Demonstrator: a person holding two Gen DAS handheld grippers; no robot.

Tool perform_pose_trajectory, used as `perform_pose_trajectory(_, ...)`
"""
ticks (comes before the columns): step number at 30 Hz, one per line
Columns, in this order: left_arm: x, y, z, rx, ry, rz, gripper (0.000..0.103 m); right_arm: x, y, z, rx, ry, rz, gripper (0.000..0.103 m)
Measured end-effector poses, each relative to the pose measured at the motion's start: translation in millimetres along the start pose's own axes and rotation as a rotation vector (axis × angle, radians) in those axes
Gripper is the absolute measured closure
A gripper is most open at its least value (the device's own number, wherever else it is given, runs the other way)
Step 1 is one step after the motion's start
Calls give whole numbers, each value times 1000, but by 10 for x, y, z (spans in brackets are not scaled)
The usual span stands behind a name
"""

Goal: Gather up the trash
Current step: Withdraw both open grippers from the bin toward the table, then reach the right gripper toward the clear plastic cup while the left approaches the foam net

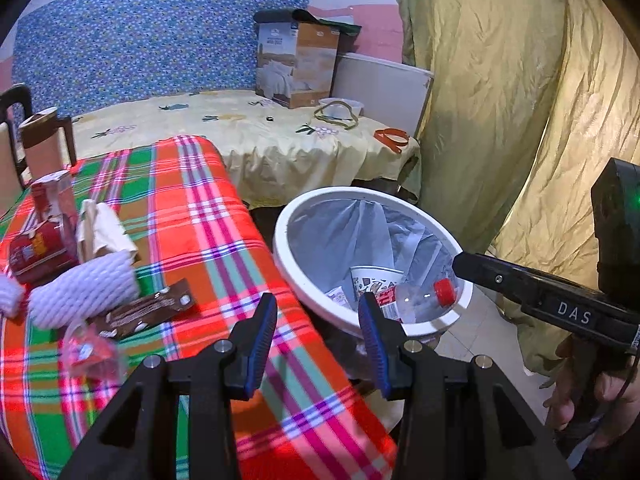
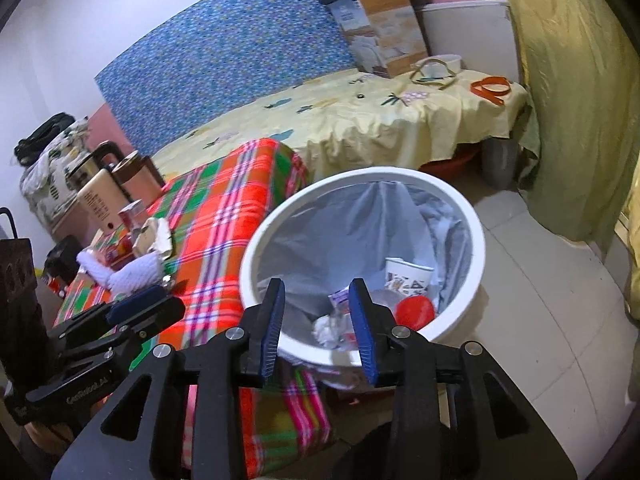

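Clear plastic bottle with red cap (image 1: 416, 298) lies inside the round white bin with grey liner (image 1: 285, 236), beside a printed paper cup (image 1: 374, 278). Bin stands on the floor against the plaid-covered tabletop (image 1: 208, 216). Brown wrapper (image 1: 146, 312) and white foam netting (image 1: 86, 288) lie on the tabletop. Left gripper (image 1: 318, 334) spread, empty. Right gripper (image 2: 318, 322) spread, empty, above the bin.

so there's a table under a loud red-green plaid cloth (image 1: 208, 216) with a brown wrapper (image 1: 148, 312), white knit rolls (image 1: 86, 290), crumpled paper (image 1: 102, 232) and a red carton (image 1: 52, 200) lying on it, and the white lined bin (image 2: 474, 240) sits on the tiled floor (image 2: 540, 320) right beside it
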State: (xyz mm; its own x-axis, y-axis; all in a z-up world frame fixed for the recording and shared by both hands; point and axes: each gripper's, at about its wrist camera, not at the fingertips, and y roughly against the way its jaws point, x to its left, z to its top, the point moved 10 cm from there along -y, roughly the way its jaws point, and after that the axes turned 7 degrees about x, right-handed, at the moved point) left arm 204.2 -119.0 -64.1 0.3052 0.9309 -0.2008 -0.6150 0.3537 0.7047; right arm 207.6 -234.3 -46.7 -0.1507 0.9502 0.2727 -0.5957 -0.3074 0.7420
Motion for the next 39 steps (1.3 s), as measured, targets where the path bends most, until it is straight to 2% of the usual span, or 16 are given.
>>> perform_pose_trajectory(16, 405, 368, -286, -35, 71, 72, 59, 587, -32, -255, 55, 131, 100, 65)
perform_pose_trajectory(27, 877, 618, -480, -57, 155, 149, 59, 991, -127, -384, 96, 210, 162, 65)
perform_pose_trajectory(39, 1265, 634, -561, -50, 222, 198, 58, 1134, -227, -435, 130, 240, 178, 64)
